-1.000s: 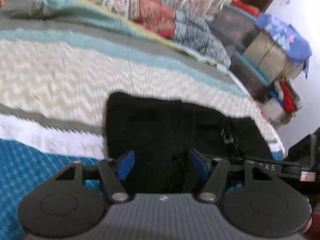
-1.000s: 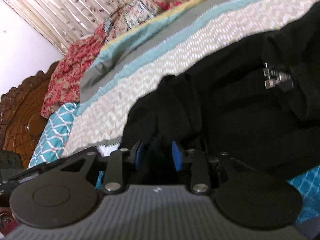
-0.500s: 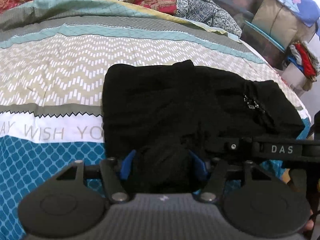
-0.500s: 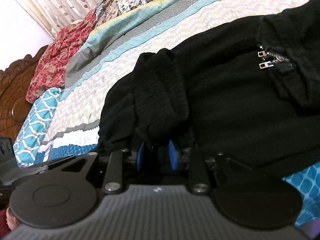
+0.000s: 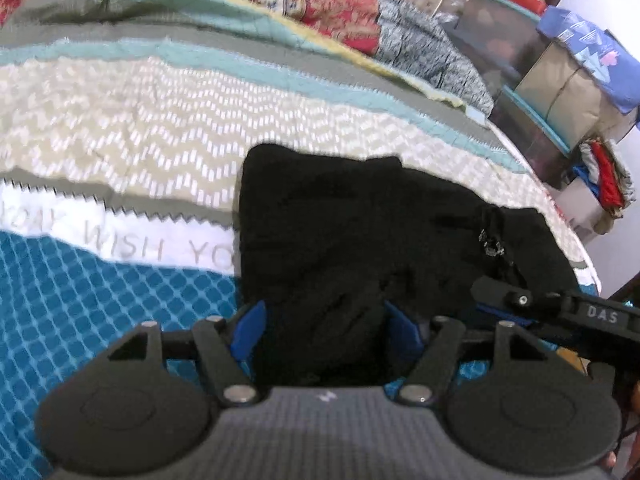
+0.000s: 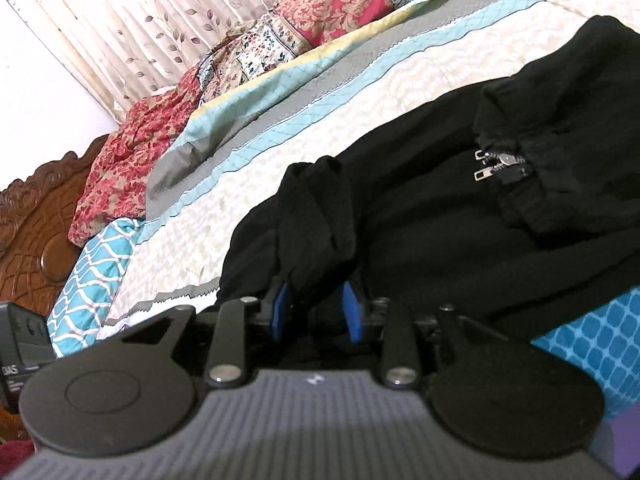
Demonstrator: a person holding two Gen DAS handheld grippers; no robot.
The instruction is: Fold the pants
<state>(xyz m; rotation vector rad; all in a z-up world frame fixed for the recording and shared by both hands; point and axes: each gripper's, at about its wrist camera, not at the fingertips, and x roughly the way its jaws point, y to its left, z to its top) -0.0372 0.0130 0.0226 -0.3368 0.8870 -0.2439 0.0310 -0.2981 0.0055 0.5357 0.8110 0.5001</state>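
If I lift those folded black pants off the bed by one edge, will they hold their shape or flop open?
The black pants would probably flop: the edge between the right gripper fingers already bunches into soft ridges. The fold would likely slide open, since the layers lie loose on the bedspread. The metal zipper pulls may add slight weight there and dangle.

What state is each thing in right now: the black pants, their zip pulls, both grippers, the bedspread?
Black fabric pants: folded into a compact bundle, lying on the bed.
Two silver metal zip pulls: exposed on top of the pants.
Left gripper: jaws opening, black cloth between them.
Right gripper: jaws opening, a bunched fold of cloth between them.
Patterned teal, white and beige bedspread: spread under the pants.
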